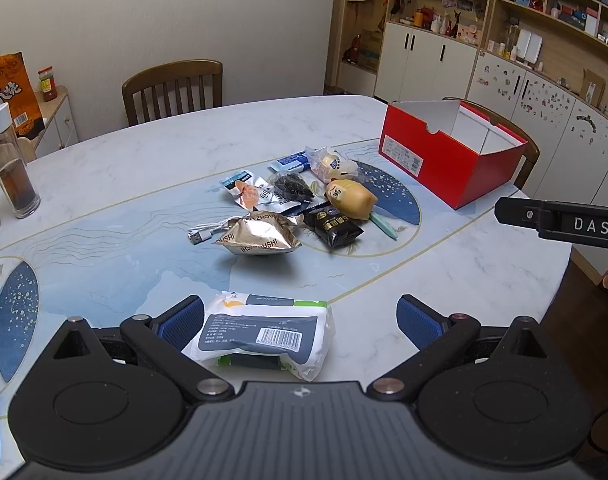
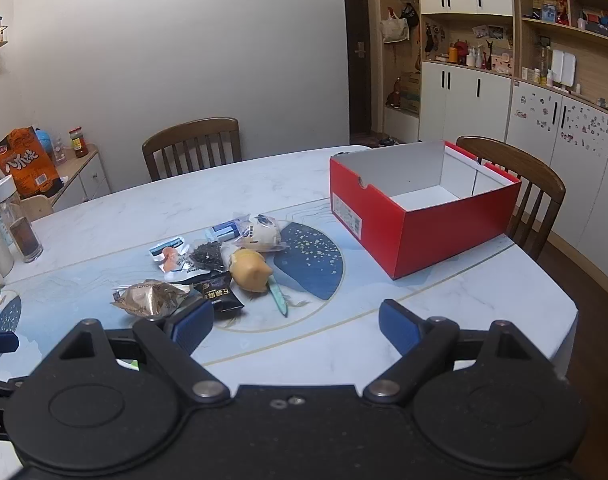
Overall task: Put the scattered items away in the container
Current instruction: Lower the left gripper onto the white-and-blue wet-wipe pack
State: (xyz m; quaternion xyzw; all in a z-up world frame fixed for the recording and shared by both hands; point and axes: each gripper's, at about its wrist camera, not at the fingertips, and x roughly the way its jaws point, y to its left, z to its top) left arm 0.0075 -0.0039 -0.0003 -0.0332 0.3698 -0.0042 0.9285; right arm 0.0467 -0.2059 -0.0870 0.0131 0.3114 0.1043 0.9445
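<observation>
Nearest in the left wrist view, the left gripper (image 1: 300, 322) has its blue-padded jaws spread wide, and a white plastic tissue packet with a dark label and barcode (image 1: 264, 334) lies flat on the marble-patterned table (image 1: 144, 148) between them; the left pad sits just beside the packet's edge and the right pad stands apart from it, so nothing is clamped. The right gripper (image 2: 294, 326) is likewise wide apart and holds nothing, hovering over bare tabletop near the edge; from the left wrist view only a black finger of it shows at the right border. Beyond both grippers a cluster of items lies on the blue printed area in the middle of the table: a crinkled gold foil snack bag (image 1: 260, 234) with a white USB cable (image 1: 208, 230) just beside it, a small black snack sachet (image 1: 334, 226), a yellow rounded toy figure (image 1: 350, 198) resting on a pale green flat strip (image 1: 384, 222), a clear bag of dark dried leaves (image 1: 292, 186), a white pouch with an orange picture (image 1: 244, 190), a clear bag holding a cream-coloured toy (image 1: 332, 164) and a blue-and-white packet (image 1: 292, 160). Further back and to the right, well apart from the cluster, the open red cardboard box with a white interior (image 2: 424, 220) stands upright and looks empty. At the far left edge stands a clear bottle of dark liquid with a white cap (image 1: 14, 168). Two brown wooden chairs (image 2: 192, 148) sit behind the table.
</observation>
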